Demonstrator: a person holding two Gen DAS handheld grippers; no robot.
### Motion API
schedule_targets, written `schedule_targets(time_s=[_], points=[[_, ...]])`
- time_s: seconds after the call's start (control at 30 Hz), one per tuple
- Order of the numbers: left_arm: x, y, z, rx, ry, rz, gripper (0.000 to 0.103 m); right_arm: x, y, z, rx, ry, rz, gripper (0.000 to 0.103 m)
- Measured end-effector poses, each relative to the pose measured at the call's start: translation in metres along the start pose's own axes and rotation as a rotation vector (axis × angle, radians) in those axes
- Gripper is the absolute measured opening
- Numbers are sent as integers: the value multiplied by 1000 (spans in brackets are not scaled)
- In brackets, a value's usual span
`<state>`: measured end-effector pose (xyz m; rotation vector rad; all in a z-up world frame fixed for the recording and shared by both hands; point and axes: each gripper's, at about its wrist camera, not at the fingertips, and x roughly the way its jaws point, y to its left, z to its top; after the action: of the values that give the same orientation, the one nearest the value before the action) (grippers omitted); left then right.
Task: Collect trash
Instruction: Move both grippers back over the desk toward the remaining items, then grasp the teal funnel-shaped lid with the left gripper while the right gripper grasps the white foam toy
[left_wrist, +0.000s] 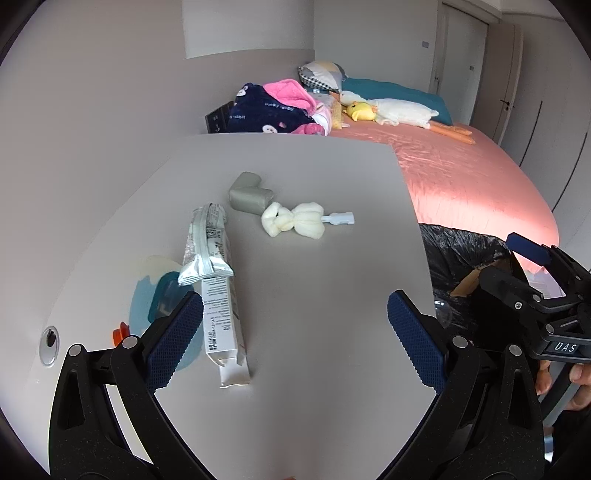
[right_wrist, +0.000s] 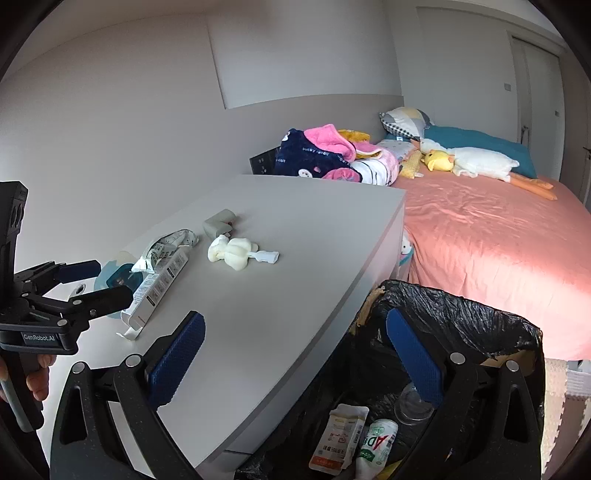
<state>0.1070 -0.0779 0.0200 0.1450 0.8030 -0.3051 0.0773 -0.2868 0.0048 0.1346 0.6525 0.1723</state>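
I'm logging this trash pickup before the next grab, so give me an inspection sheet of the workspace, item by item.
Surface: grey table, mostly bare at the near side.
Job's things: long white box with a silver wrapper lying across it; bin with black liner beside the table, already holding a carton, a small bottle and a clear cup.
Clutter: grey L-shaped piece, cream plush toy, blue items partly under the box.
Grippers: left gripper open over the table, empty; right gripper open above the bin's edge, empty.
Cables: nothing seen.
Surroundings: bed with pink sheet, clothes pile, stuffed toys, wardrobe doors.
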Motion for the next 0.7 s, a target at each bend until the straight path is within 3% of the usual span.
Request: schedule_targets(time_s=[0.57,0.7], points=[[8,69,0,-50,26,59,97,53,32,11,-52,67,48,98],[14,91,-2,-101,49,75,97,62,39,16,-69,75,56,98]])
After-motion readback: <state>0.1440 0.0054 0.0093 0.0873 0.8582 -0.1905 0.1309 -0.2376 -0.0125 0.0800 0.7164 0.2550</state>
